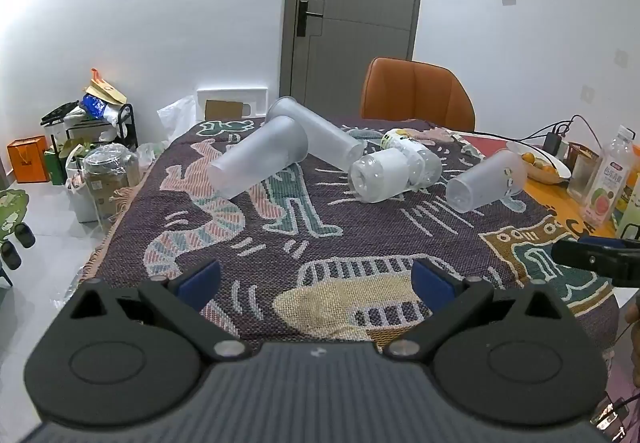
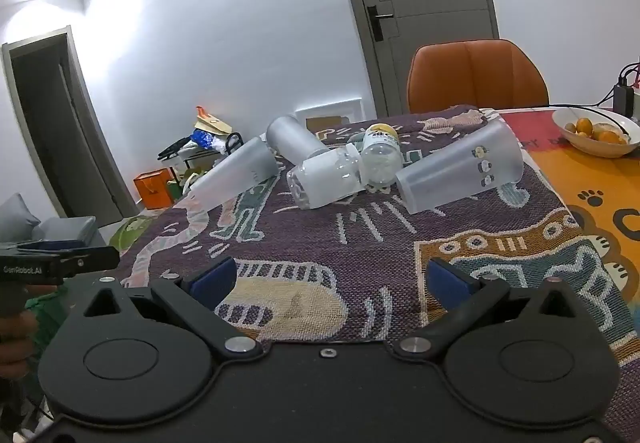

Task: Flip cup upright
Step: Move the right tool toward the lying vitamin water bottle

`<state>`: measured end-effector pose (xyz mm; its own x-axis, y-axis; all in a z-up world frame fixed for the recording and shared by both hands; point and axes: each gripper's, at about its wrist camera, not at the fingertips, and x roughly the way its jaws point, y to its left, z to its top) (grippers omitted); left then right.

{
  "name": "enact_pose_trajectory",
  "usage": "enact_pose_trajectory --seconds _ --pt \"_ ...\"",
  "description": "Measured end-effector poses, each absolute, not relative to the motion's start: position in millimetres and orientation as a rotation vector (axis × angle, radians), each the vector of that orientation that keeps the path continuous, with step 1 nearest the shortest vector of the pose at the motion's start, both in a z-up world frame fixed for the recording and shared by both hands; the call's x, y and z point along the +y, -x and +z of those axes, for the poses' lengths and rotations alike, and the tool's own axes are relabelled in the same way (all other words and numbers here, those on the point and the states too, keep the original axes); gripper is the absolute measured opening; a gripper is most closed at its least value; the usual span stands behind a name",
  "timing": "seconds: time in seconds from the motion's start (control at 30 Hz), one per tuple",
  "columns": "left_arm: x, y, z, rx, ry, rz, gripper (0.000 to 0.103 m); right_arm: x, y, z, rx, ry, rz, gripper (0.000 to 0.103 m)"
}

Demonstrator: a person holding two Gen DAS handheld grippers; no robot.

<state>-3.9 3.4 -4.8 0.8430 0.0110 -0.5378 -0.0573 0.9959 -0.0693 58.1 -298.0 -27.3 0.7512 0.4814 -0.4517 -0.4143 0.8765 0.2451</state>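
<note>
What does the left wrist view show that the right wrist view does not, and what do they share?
Only the left wrist view shows the juice bottle at the table's right edge and the right gripper entering from the right. Only the right wrist view shows the dark doorway on the left wall and the left gripper at the left edge. Both show three frosted cups lying on their sides, including the sticker cup, two toppled clear bottles, the orange chair, the fruit bowl and each camera's own open jaws.
</note>
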Motion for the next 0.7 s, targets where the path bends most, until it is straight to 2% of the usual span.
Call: enact_pose_trajectory --seconds 0.7 --pt "11.7 5.6 -5.0 0.559 0.085 0.048 0.101 -296.8 -62.3 -26.7 0.528 -0.12 0.484 0.103"
